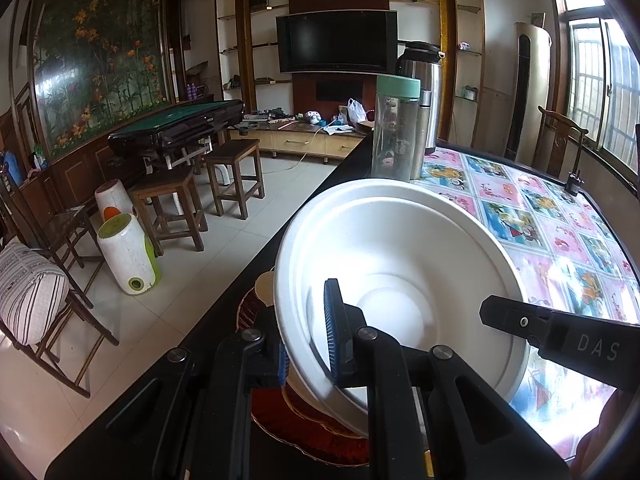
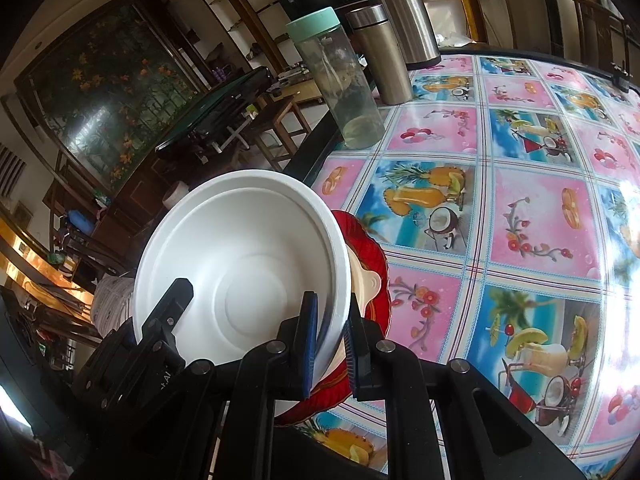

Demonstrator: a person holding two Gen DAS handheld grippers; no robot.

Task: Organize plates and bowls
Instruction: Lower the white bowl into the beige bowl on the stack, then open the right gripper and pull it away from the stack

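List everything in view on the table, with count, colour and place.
White foam bowl: one, white, tilted at the table's near edge, gripped on both sides.
Scalloped red plate: one, red with gold rim, under the bowl.
Cream dish: one, cream, on the red plate.
Clear bottle with mint lid: one, far edge.
Steel tumbler: one, silver, beside the bottle.
Steel thermos jug: one, silver, behind the tumbler.
Patterned tablecloth: one, pink and blue.
Left gripper: on the bowl's rim.
Right gripper: on the bowl's rim.

Matt white foam bowl (image 2: 240,264), glossy red plate (image 2: 376,264), shiny plastic tablecloth (image 2: 520,220), brushed steel flask (image 2: 380,56)
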